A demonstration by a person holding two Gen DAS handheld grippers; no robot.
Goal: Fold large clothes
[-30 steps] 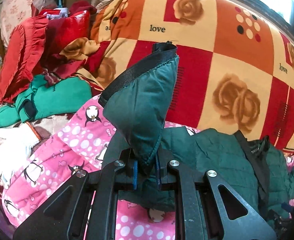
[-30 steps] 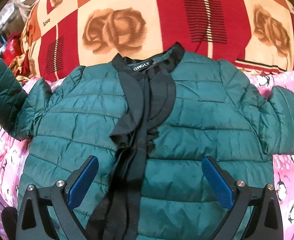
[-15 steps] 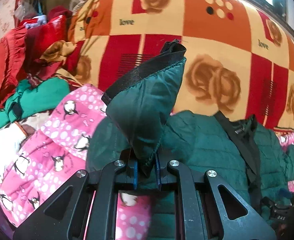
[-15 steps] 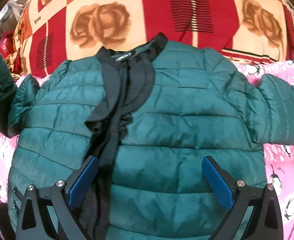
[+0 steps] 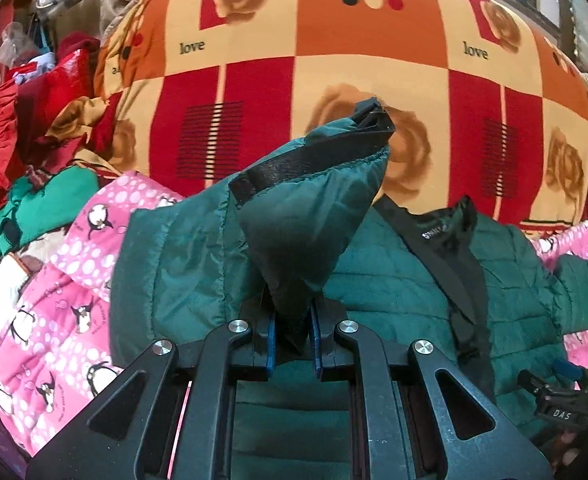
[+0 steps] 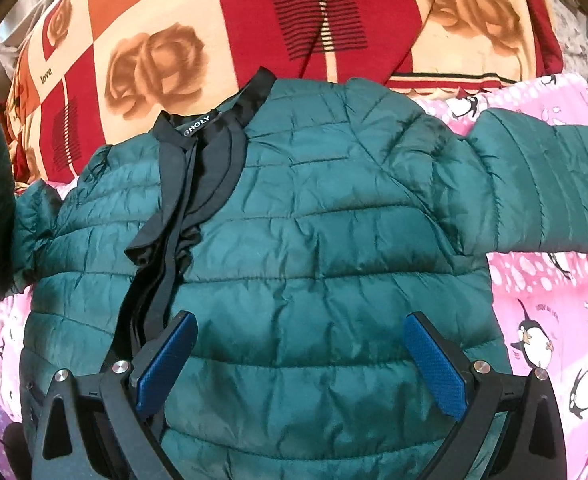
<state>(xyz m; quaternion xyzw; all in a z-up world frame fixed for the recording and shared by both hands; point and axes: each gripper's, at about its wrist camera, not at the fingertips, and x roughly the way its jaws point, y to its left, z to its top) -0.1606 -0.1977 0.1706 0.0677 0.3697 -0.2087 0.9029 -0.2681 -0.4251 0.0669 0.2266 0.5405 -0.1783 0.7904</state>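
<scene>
Left wrist view, nearest: the left claw [image 5: 291, 340] is pinched tight on the sleeve [image 5: 314, 216] of the green puffer jacket [image 5: 394, 280], its blue pads [image 5: 270, 340] pressed against the fabric from both sides.
Sleeve: it stands up out of the claw, the cuff end topmost, with a black elastic band [image 5: 310, 160] running along the cuff edge.
Jacket body, left view: it lies just beyond the claw, front up, with the black collar [image 5: 442, 232] toward the far side.
Bedding under it: a pink penguin-print blanket [image 5: 53, 300] shows on the left of the jacket.
Far left: a heap of red and green clothes [image 5: 33, 152] sits beside the blanket.
Farthest: a checked rose-print quilt [image 5: 334, 60] with the word "love" rises behind everything.
Right wrist view, nearest: the right claw [image 6: 300, 364] is spread wide and grips nothing, its blue pads [image 6: 165, 364] over the lower front of the jacket [image 6: 314, 260].
Jacket, right view: it lies flat with the black placket [image 6: 161, 240] left of centre and a label in the collar [image 6: 201, 124].
Other sleeve [image 6: 546, 188]: it stretches out to the right across the pink blanket [image 6: 554, 320].
Beyond: the rose-print quilt [image 6: 253, 20] touches the collar edge.
</scene>
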